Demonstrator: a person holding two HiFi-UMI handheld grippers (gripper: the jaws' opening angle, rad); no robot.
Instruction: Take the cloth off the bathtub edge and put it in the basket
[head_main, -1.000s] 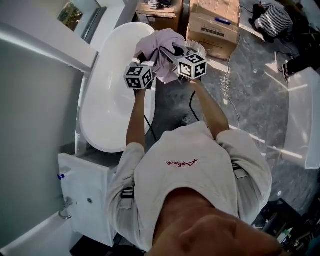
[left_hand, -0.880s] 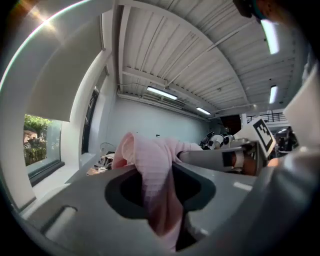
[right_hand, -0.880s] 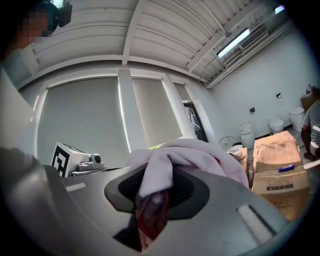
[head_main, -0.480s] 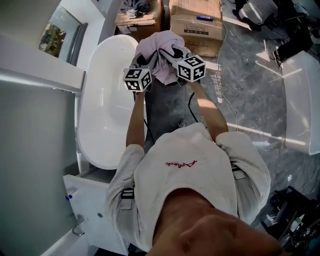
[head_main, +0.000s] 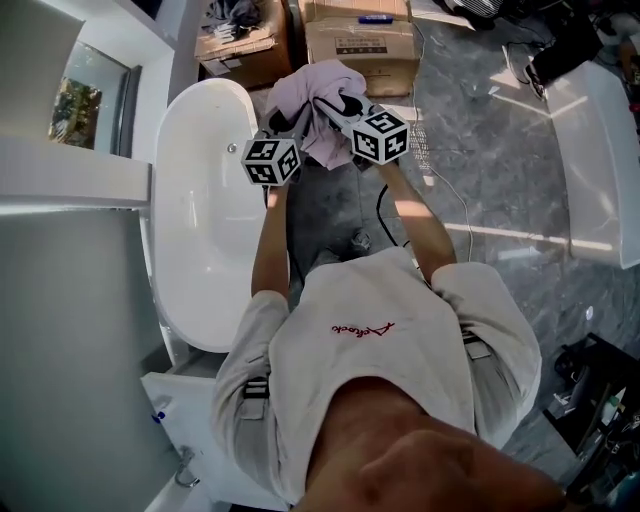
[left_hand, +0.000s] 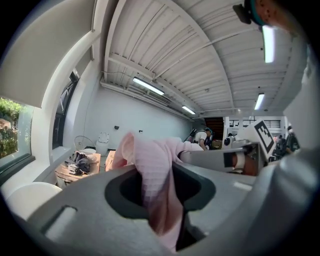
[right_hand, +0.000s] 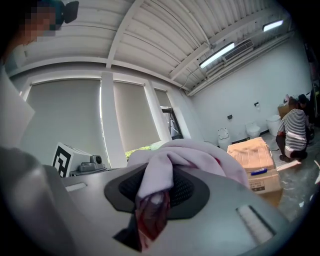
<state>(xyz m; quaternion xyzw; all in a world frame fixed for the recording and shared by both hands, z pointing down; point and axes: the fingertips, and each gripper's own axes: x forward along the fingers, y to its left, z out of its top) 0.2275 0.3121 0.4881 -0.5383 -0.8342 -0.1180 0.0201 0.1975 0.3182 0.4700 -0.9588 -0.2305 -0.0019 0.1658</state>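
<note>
Cloth (head_main: 322, 98) position, head view: I see one pink cloth bunched in the air between the two grippers, off the rim and just beside the far end of the single white bathtub (head_main: 200, 230). It sits over the grey floor (head_main: 480, 190), in front of two cardboard boxes (head_main: 360, 40). The left gripper (head_main: 282, 125) and the right gripper (head_main: 332, 106) both reach into the cloth from below. This view does not show how the jaws stand, since cloth covers them.

Left gripper view: I see the left gripper (left_hand: 165, 210) clenched on a fold of the cloth (left_hand: 152, 170), which runs down between its dark pads. This view also shows the right gripper's marker cube (left_hand: 265, 136) at the right. One open box of clutter (left_hand: 77, 167) stands far left. Four strip lamps (left_hand: 148, 86) hang on the ceiling.

Right gripper view: I see the right gripper (right_hand: 150, 212) likewise clamped on the cloth (right_hand: 190, 152), which drapes over its upper pad. Only here do I see one person (right_hand: 292, 132) crouched in a striped top at the far right, near one cardboard box (right_hand: 257, 162). The left gripper's marker cube (right_hand: 70, 157) shows at the left.
</note>
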